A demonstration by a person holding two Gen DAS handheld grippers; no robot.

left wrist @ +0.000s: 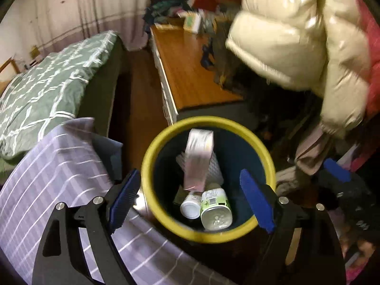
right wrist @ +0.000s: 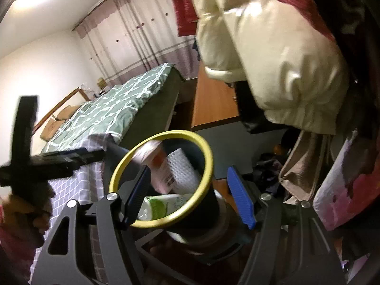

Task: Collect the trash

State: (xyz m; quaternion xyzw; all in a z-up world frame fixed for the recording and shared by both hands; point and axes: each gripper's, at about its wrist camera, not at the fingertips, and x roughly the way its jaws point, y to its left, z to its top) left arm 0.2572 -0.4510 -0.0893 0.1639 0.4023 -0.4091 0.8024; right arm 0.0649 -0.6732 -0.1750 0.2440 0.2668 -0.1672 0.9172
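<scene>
A dark bin with a yellow rim [left wrist: 148, 156] stands on the floor below my left gripper [left wrist: 190, 173], which hangs open over its mouth. A pink-and-white carton [left wrist: 198, 159], blurred, is inside the bin's mouth and touches neither blue pad. Under it lie a white bubble sheet [left wrist: 217, 166], a green-and-white can [left wrist: 215, 210] and a small white bottle [left wrist: 190, 207]. My right gripper [right wrist: 189, 169] is open beside the bin [right wrist: 209, 161], to its right, with nothing pressed between its pads. The carton [right wrist: 158, 163] and the can [right wrist: 161, 207] show through its fingers.
A bed with a green patterned quilt [left wrist: 47, 90] and a purple checked cloth [left wrist: 59, 166] lie left of the bin. A wooden desk [left wrist: 190, 76] with boxes stands behind it. A cream puffy jacket [left wrist: 296, 35] hangs at the upper right, above a heap of clothes [left wrist: 313, 152].
</scene>
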